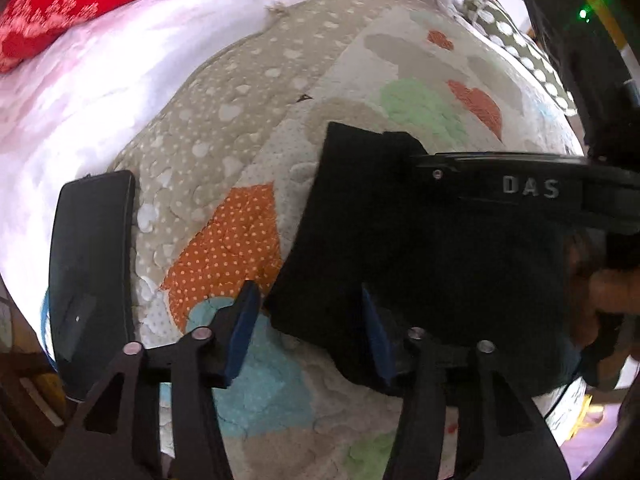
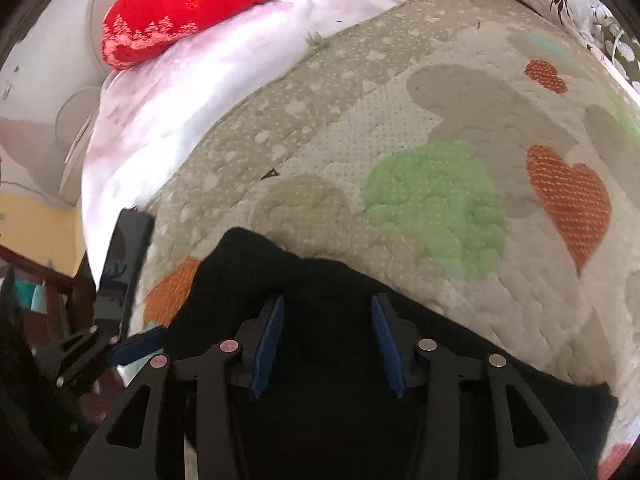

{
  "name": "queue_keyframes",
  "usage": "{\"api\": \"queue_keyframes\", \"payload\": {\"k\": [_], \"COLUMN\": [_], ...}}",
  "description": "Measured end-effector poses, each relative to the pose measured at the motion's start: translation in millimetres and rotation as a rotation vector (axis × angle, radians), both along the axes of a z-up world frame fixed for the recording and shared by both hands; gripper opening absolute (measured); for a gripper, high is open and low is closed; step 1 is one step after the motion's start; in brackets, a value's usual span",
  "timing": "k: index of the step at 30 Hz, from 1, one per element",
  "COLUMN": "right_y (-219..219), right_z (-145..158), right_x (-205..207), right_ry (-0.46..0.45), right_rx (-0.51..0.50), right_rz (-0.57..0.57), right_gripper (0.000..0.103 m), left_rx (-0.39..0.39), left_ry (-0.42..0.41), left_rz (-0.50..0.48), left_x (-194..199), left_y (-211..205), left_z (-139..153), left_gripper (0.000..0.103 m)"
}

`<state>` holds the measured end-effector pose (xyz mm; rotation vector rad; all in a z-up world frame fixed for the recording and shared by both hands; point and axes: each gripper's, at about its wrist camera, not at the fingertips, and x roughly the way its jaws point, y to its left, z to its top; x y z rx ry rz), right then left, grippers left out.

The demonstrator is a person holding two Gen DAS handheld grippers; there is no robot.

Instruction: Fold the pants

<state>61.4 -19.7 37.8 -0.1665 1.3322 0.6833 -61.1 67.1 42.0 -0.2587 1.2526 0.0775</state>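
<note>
Black cloth pants (image 2: 320,280) lay folded on the heart-patterned quilt (image 2: 440,120).
Left gripper (image 1: 308,328) fingers were apart over the pants' edge; right gripper (image 2: 326,340) fingers were apart above them.

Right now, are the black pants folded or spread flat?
Folded: the pants lie as a compact, squared, layered bundle on the quilt, no legs stretched out.

Left gripper (image 1: 308,332): pointed steeply down, jaws parted, nothing pressed between the blue pads.
Right gripper (image 2: 328,346): pointed steeply down, jaws parted.
Hand (image 1: 600,296): partly seen at right edge.
</note>
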Motion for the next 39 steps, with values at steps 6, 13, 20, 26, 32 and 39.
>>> {"api": "queue_keyframes", "payload": {"k": [6, 13, 20, 26, 32, 39], "right_y": [-20, -55, -146, -206, -200, -209], "right_z": [18, 48, 64, 39, 10, 12], "right_x": [-2, -12, -17, 15, 30, 29], "right_ry": [0.015, -0.017, -0.099, -0.063, 0.025, -0.023], "right_rx": [0.060, 0.082, 0.048, -0.023, 0.007, 0.018], "right_rz": [-0.057, -0.113, -0.304, -0.413, -0.325, -0.365], "right_gripper": [0.047, 0.047, 0.062, 0.064, 0.042, 0.008], "left_rx": [0.002, 0.043, 0.058, 0.037, 0.074, 0.113], "left_ry": [0.002, -0.004, -0.053, -0.066, -0.050, -0.015], "left_rz": [-0.004, 0.010, -0.019, -0.099, -0.122, -0.130], "left_x": [2, 7, 14, 38, 64, 75], "left_y": [2, -4, -15, -39, -47, -44], "left_z": [4, 21, 49, 46, 31, 11], "left_gripper": [0.055, 0.055, 0.056, 0.064, 0.064, 0.064]}}
